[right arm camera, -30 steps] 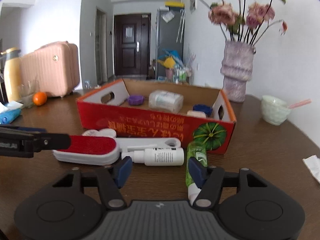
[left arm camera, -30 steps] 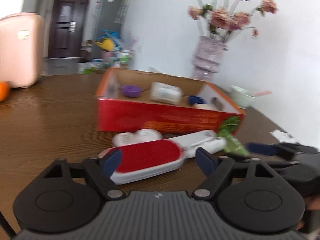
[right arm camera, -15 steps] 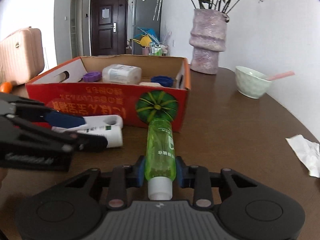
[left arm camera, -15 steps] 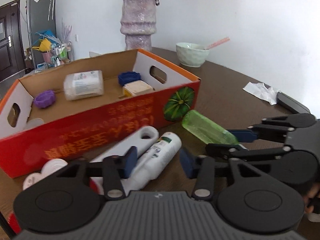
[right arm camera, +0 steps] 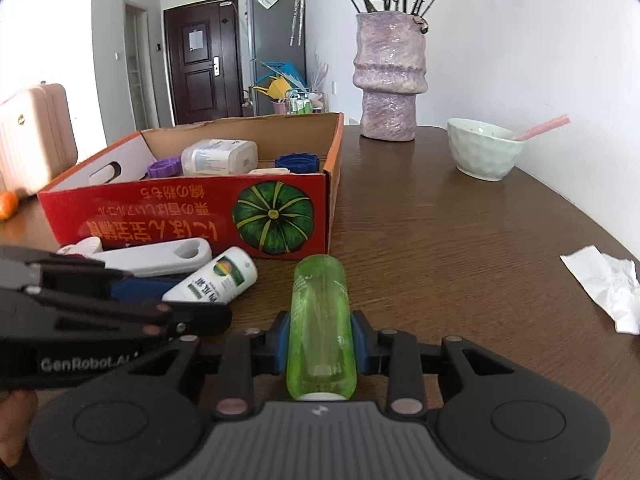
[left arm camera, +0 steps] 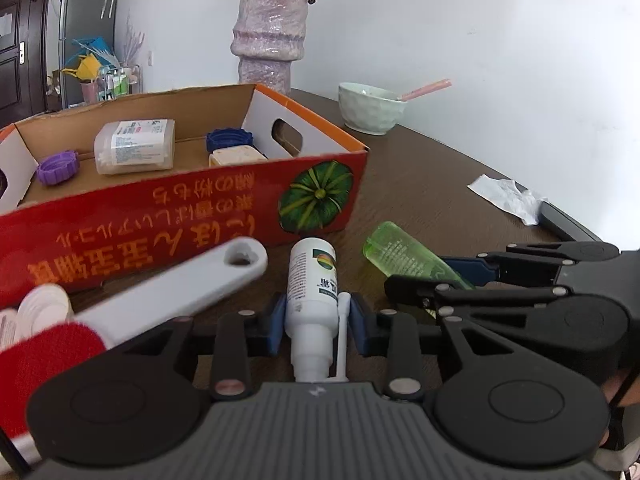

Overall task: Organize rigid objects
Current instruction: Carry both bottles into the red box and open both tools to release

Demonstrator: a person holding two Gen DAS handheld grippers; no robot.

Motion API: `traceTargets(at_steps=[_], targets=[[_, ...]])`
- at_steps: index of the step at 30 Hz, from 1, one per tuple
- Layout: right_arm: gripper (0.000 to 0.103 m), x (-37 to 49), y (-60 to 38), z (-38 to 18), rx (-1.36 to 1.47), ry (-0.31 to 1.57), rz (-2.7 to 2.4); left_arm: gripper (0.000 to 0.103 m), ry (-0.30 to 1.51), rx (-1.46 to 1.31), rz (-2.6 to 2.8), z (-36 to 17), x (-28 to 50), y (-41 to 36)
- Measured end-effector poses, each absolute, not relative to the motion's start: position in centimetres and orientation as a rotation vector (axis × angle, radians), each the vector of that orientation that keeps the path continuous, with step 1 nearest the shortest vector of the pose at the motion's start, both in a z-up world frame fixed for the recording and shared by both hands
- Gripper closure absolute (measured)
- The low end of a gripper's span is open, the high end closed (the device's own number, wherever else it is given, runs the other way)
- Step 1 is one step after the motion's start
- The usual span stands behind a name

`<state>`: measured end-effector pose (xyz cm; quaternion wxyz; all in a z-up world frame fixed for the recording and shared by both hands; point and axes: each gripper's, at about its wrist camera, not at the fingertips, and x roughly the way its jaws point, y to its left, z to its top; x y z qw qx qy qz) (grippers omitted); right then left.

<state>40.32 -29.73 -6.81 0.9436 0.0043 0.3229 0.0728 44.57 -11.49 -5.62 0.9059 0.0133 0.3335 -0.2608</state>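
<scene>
A white spray bottle [left arm camera: 312,276] lies on the brown table in front of the red cardboard box [left arm camera: 120,232]. My left gripper [left arm camera: 317,320] is closing on this bottle, and its blue pads touch the body and the nozzle tube. Just to the right lies a green transparent bottle [right arm camera: 320,312], and my right gripper [right arm camera: 320,338] is shut on its lower half. Left of the white bottle rests a lint brush [left arm camera: 180,280] with a red pad and a white handle. The box holds a clear tub [left arm camera: 134,152], a purple cap [left arm camera: 58,166] and a blue cap [left arm camera: 228,142].
Two white round lids [left arm camera: 44,308] sit by the box's front wall. A purple vase [right arm camera: 388,76] and a pale green bowl [right arm camera: 482,152] with a pink spoon stand behind. A crumpled tissue [right arm camera: 608,280] lies at the right, an orange [right arm camera: 6,204] and a pink suitcase [right arm camera: 32,132] at the left.
My left gripper swung right from the lint brush to the white spray bottle and closed around it. My right gripper moved forward over the green bottle, closed on it and has kept hold.
</scene>
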Motion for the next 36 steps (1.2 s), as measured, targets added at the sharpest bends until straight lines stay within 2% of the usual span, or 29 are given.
traceTargets(at_steps=[22,30,36], targets=[[0.073,23.3,-24.8,-0.6,0.05,0.43,0.268,0.07,0.405,-0.171,-0.27,2.0,23.7,0.4],[0.073,23.2,-23.5,1.3,0.036,0.385,0.29,0.07,0.351,-0.222,-0.24,3.7,23.2,2.5],[0.073,26.7,-23.0,2.1,0.004,0.377,0.286,0.07,0.359,-0.207,-0.214,4.0,26.7,2.8]])
